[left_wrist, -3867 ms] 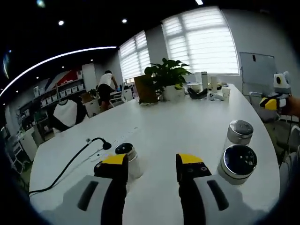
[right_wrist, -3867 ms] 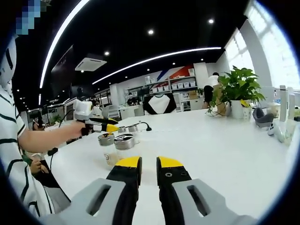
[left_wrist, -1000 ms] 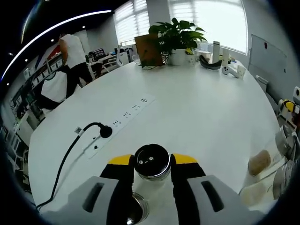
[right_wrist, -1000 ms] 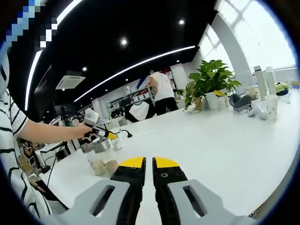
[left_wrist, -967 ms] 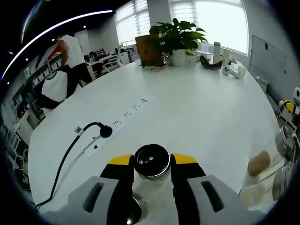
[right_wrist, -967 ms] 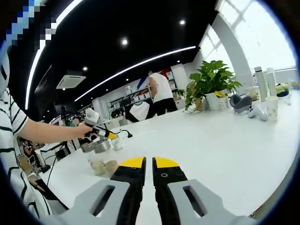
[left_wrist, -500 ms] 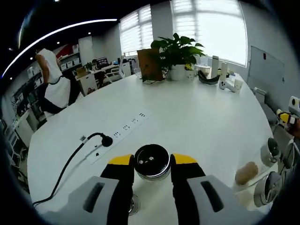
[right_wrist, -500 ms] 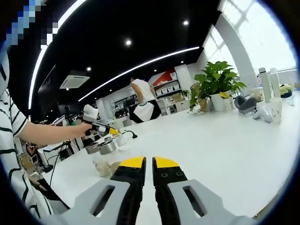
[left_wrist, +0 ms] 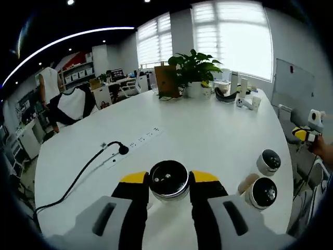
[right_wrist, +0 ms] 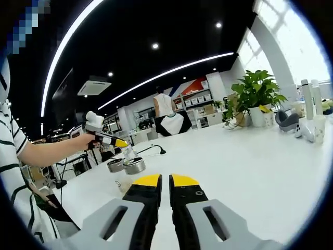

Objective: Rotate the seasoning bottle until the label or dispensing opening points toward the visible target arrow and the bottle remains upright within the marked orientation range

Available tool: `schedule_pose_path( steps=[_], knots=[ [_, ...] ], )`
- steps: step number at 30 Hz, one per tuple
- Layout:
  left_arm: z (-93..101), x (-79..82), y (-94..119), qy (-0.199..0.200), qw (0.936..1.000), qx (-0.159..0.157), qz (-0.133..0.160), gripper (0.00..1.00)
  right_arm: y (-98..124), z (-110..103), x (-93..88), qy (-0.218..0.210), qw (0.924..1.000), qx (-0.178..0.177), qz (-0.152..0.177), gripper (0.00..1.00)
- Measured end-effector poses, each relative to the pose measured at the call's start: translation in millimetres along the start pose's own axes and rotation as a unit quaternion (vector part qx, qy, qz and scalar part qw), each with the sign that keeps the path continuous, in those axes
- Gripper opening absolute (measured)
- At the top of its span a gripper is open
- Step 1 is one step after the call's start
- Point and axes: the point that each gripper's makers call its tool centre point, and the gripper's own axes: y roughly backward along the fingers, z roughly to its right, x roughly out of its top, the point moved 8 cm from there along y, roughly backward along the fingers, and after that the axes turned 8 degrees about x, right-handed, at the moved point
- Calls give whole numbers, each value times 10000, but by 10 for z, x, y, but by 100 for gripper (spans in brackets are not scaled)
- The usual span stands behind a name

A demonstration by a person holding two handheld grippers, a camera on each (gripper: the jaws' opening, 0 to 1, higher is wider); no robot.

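Your left gripper (left_wrist: pixel 168 179) clamps the seasoning bottle (left_wrist: pixel 168 180); its body hidden by jaws | right gripper (right_wrist: pixel 165 183) nearly closed, empty | tabletop (left_wrist: pixel 208 130) near edge cut off

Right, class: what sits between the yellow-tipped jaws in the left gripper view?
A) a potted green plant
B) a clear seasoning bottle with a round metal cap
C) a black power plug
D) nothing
B: the clear seasoning bottle with a round metal cap sits clamped in the left gripper, its jaws touching both sides.
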Motion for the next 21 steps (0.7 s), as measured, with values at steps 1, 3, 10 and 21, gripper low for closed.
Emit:
schedule_pose_path(
  steps=[1,3,10,21],
  knots=[
    [8,-24,75,69,9999,92,56,31,-8,-22,1,29,10000,32,-16,2],
    [29,-44,183,219,9995,143,190,31,-19,-61,16,90,9999,137,-48,2],
    [189,-98,616,475,9969,83,625,31,-63,-84,36,146,9994,285,-102,2],
    [436,-412,989,665,9957,0,650,31,-192,-174,24,252,9977,568,-255,2]
  ],
)
